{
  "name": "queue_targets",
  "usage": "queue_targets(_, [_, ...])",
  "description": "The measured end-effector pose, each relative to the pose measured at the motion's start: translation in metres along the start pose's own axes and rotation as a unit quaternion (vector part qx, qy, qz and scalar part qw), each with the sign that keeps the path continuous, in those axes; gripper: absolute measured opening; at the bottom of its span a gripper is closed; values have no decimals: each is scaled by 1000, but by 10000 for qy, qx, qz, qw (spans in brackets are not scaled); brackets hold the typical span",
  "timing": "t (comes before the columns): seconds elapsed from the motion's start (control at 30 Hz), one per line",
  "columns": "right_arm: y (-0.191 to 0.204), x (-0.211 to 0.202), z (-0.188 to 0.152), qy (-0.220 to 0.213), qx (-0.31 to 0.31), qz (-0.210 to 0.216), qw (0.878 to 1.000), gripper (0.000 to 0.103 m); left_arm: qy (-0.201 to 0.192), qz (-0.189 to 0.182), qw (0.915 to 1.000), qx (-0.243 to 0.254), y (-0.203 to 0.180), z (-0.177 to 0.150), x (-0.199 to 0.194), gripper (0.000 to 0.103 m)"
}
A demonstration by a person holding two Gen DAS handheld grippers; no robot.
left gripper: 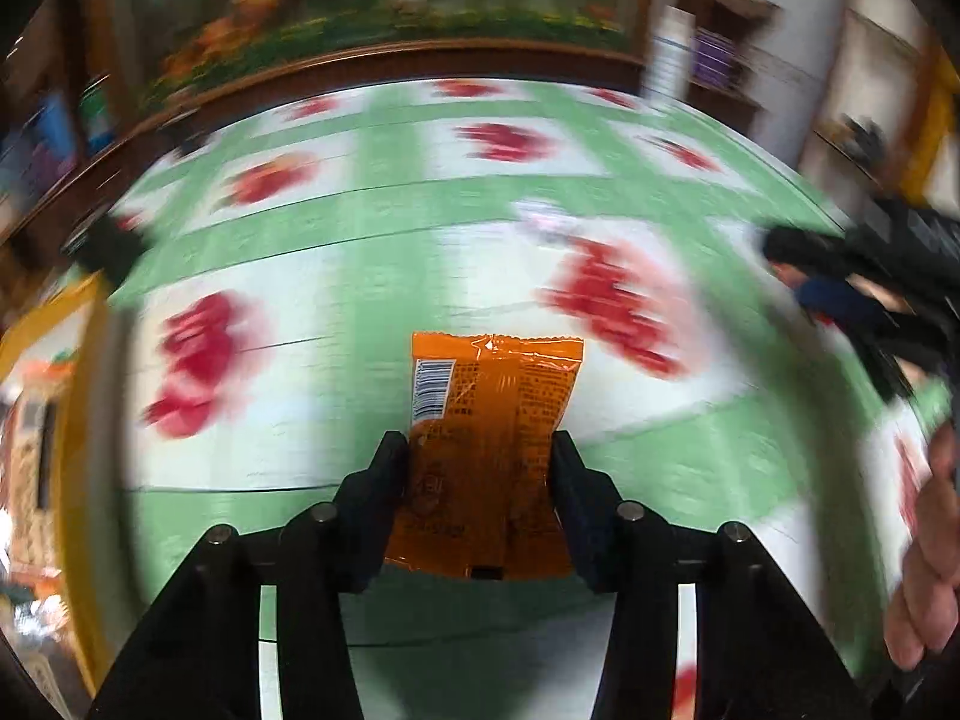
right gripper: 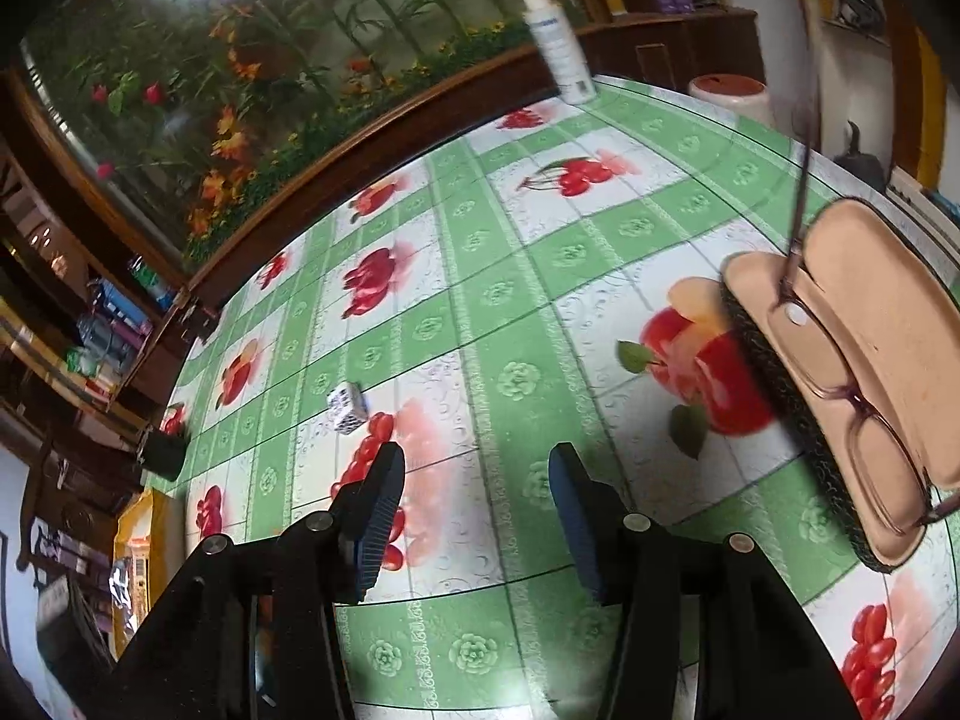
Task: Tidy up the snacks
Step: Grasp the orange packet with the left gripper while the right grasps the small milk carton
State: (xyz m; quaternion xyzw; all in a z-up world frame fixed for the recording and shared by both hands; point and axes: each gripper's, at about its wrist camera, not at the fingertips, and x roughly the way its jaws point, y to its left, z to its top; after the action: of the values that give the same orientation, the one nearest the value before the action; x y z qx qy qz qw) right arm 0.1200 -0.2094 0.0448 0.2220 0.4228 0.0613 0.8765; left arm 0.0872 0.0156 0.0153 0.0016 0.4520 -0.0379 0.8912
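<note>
In the left wrist view my left gripper (left gripper: 480, 450) is shut on an orange snack packet (left gripper: 489, 420) with a barcode, held above the green fruit-print tablecloth (left gripper: 372, 222); the background is motion-blurred. My right gripper (right gripper: 477, 462) is open and empty above the same tablecloth (right gripper: 510, 312). It also shows at the right edge of the left wrist view (left gripper: 840, 276), too blurred to read. A small white patterned wrapped snack (right gripper: 347, 408) lies on the cloth ahead-left of the right gripper. A yellow box (right gripper: 141, 552) holding packets sits at the table's left edge.
An open tan glasses case (right gripper: 864, 360) with glasses (right gripper: 864, 414) in it lies at the right. A white spray bottle (right gripper: 555, 42) stands at the far table edge. A dark small object (right gripper: 162, 453) sits at the left edge. A floral panel and wooden shelves lie behind.
</note>
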Motion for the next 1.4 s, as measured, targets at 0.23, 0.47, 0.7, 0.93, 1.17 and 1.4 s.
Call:
queue_targets(0.23, [33, 30, 2, 358, -416, 622, 9966, 54, -208, 404, 9986, -281, 18, 5, 7, 48])
queue_targets(0.47, [77, 76, 19, 597, -1194, 157, 9909, 47, -205, 358, 9986, -324, 24, 8, 8, 50])
queue_targets(0.7, [93, 112, 26, 756, -1645, -287, 9831, 28, -204, 383, 9985, -342, 23, 9, 9, 51])
queue_targets(0.93, [84, 87, 7, 739, -1632, -388, 9831, 21, -214, 334, 9985, -384, 25, 9, 9, 50])
queue_targets(1.17, [64, 49, -33, 752, -1478, -333, 9856, 21, -200, 335, 9987, -317, 22, 9, 9, 52])
queue_targets(1.4, [66, 48, -39, 629, -1791, -337, 9812, 21, -178, 344, 9990, -202, 19, 9, 10, 57])
